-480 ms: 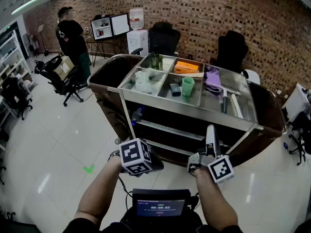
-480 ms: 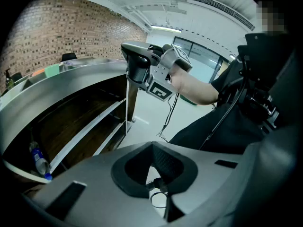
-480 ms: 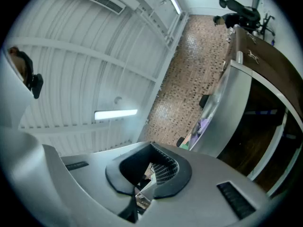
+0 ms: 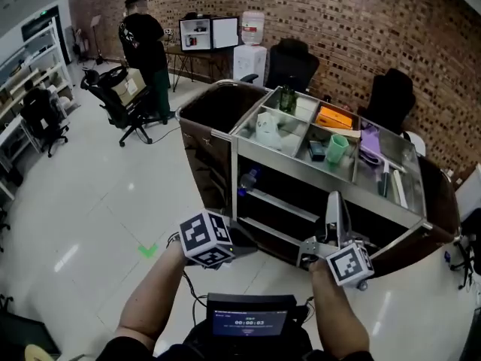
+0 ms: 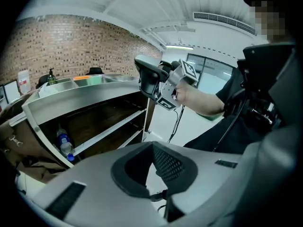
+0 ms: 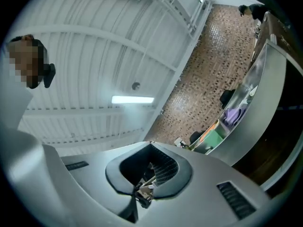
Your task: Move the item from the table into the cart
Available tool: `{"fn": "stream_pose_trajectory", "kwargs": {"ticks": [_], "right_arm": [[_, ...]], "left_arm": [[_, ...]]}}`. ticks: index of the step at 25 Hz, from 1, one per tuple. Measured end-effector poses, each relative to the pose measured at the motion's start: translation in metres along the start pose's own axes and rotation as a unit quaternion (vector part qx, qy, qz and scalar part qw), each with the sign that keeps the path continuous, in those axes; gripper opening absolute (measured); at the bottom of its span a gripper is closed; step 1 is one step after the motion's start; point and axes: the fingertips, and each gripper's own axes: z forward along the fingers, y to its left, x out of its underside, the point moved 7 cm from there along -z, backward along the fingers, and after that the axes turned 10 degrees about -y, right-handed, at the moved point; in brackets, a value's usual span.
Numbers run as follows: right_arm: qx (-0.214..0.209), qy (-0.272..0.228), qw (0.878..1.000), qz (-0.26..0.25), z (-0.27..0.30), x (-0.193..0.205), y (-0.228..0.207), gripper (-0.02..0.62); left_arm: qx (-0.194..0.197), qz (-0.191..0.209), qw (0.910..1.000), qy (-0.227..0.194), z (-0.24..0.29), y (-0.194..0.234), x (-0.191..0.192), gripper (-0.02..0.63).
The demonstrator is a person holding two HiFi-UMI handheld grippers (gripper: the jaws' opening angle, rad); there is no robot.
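L tongs [image 5: 152, 148] clenched empty, angled down; R tongs [image 4: 336, 205] clenched empty, tilted up, near cart [image 4: 323, 179].

The steel cart [image 4: 301, 170] stands upright just ahead of the jaws, nearer the right pair. Its top is split into compartments. A green cup [image 4: 337, 148] and an orange box [image 4: 334, 117] sit inside, and a bottle [image 4: 248, 180] is on the shelf beneath.

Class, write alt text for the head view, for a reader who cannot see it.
A left gripper and a right gripper are held low in front of a steel cart, whose top compartments hold a green cup and an orange item. A person stands far behind, near a brick wall.
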Motion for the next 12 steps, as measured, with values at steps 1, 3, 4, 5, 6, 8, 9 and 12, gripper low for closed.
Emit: {"fn": "stream_pose_trajectory", "kwargs": {"ticks": [1, 3, 4, 5, 6, 8, 9, 12], "right_arm": [[-0.002, 0.005, 1.0, 0.0, 0.006, 0.012, 0.005, 0.002], [-0.01, 0.014, 1.0, -0.001, 0.017, 0.033, 0.015, 0.002], [-0.014, 0.018, 1.0, -0.002, 0.023, 0.042, 0.019, 0.002], [-0.017, 0.023, 1.0, -0.002, 0.029, 0.05, 0.023, 0.002], [-0.022, 0.028, 0.999, -0.004, 0.035, 0.056, 0.026, 0.002], [-0.041, 0.047, 0.998, -0.009, 0.05, 0.069, 0.033, 0.002], [-0.055, 0.058, 0.997, -0.013, 0.058, 0.076, 0.038, 0.002], [-0.115, 0.092, 0.989, -0.031, 0.089, 0.097, 0.059, 0.002]], "left_arm": [[-0.008, -0.003, 1.0, -0.005, -0.012, 0.006, 0.007, 0.009], [-0.025, -0.008, 0.9996, -0.013, -0.034, 0.017, 0.019, 0.009], [-0.034, -0.011, 0.9992, -0.016, -0.044, 0.022, 0.024, 0.009], [-0.044, -0.015, 0.9987, -0.02, -0.053, 0.027, 0.028, 0.009], [-0.056, -0.018, 0.9979, -0.026, -0.061, 0.031, 0.031, 0.009], [-0.089, -0.023, 0.9947, -0.044, -0.076, 0.039, 0.034, 0.009], [-0.113, -0.024, 0.9916, -0.058, -0.084, 0.044, 0.034, 0.009], [-0.204, -0.021, 0.9722, -0.114, -0.114, 0.06, 0.029, 0.011]]}}
